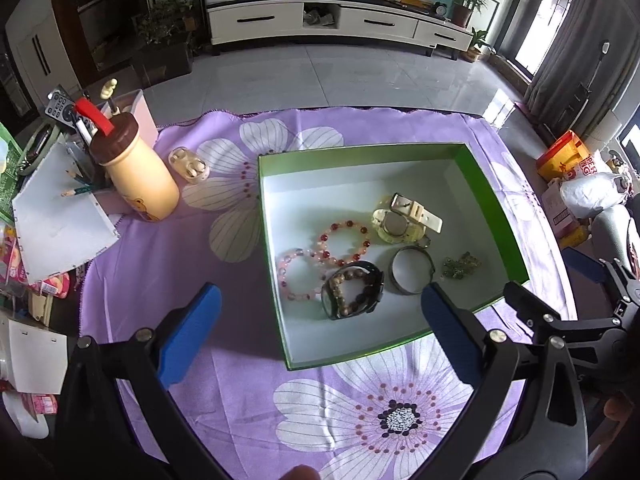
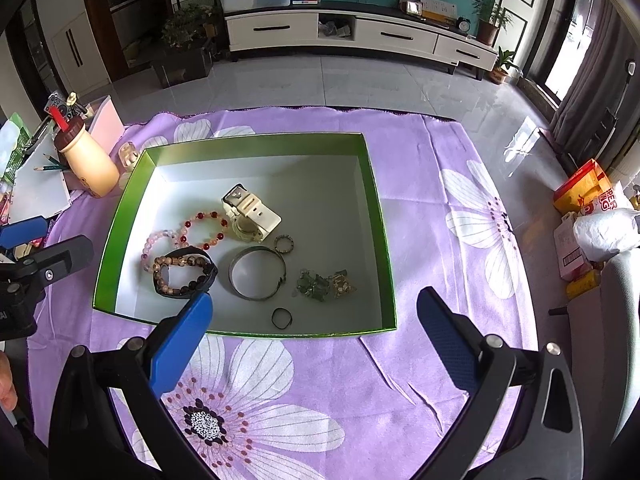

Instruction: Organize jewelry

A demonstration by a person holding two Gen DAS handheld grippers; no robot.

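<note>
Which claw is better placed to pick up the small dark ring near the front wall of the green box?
Probably the right claw. The small dark ring lies just beyond its open fingers, almost between them. In the left wrist view this ring does not show, and the left claw faces the watch and beads.

Daylight is flooding both fisheye views from the right, leaving the room evenly bright.

A tall window behind grey curtains (image 2: 568,40) is blowing out to white, and the glossy pale tiled floor (image 2: 524,144) is throwing back a hard glare patch. The shallow green-walled cardboard box with a white base (image 1: 496,208) is casting a soft shadow leftward inside its near-left wall. The purple flower-printed cloth (image 2: 420,380) is staying sharp at centre, while straight lines are bowing toward the edges and the corners are darkening to black. The near black gripper arms are looking slightly soft.
</note>
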